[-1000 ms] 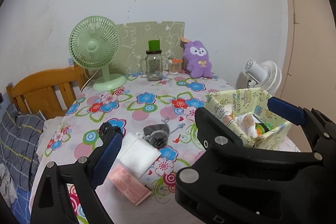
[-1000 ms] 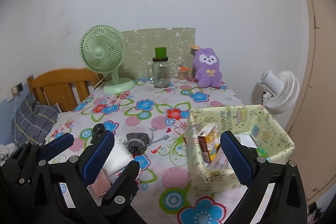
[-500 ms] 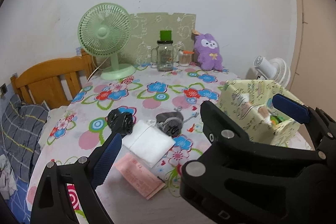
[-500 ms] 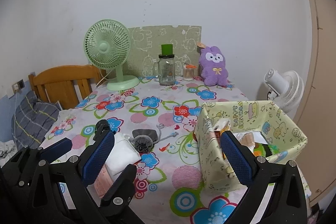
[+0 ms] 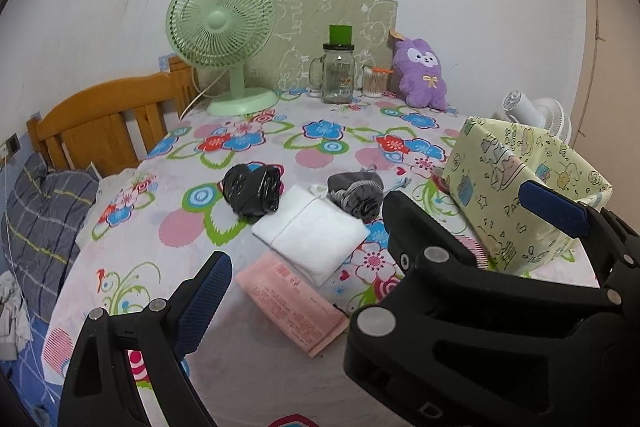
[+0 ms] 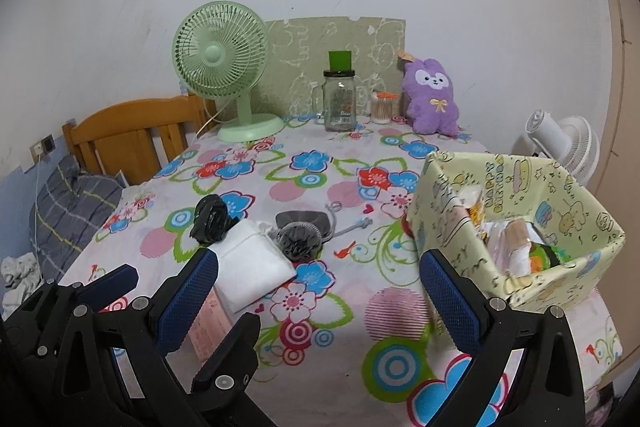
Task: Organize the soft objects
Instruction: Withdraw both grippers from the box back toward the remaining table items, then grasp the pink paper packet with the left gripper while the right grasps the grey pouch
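Left gripper (image 5: 376, 239): spread, empty, lower frame.
Right gripper (image 6: 320, 291): spread, empty.
White pad (image 5: 310, 233): centre.
Box (image 6: 516, 223): right.

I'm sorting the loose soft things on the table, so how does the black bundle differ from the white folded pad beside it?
The black bundle is dark, glossy and crumpled into a lumpy roll; the white folded pad is pale, matte and lies flat with neat edges. The black bundle has the smaller footprint but stands taller than the pad. It also sits farther from the left gripper. Both rest loose on the flowered tablecloth, outside the yellow box, ungripped.
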{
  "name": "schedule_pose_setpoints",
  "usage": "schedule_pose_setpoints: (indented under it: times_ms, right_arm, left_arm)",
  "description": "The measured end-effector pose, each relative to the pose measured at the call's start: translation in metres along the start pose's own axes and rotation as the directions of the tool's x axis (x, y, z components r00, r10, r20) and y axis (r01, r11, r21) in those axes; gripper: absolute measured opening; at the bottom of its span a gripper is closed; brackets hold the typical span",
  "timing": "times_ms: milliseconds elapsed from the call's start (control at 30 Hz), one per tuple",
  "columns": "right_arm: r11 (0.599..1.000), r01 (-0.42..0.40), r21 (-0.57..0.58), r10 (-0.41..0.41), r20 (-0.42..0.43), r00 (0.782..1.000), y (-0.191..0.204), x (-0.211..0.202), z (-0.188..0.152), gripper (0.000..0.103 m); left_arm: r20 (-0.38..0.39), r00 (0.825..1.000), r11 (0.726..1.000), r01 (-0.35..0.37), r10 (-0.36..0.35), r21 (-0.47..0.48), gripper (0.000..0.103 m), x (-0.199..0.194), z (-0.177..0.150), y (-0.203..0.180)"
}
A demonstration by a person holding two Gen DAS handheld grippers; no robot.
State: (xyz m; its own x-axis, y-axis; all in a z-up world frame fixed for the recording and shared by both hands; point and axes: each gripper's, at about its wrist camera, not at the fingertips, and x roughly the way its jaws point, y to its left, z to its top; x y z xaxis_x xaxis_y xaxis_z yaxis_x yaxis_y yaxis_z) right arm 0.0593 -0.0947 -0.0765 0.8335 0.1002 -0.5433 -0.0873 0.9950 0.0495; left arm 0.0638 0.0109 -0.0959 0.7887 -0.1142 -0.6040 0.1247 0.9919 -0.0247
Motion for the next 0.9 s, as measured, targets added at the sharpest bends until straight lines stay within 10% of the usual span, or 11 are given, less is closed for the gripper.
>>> schedule_pose_setpoints:
  times_ms: [900]
  right_arm:
    - [1.000, -0.016, -0.006, 0.015, -0.109, 0.994, 0.006, 0.051, -0.028, 0.102]
  left_arm:
    - [-0.097, 0.995, 0.995, -0.042, 0.034, -0.087, 0.094, 0.046, -0.028, 0.014]
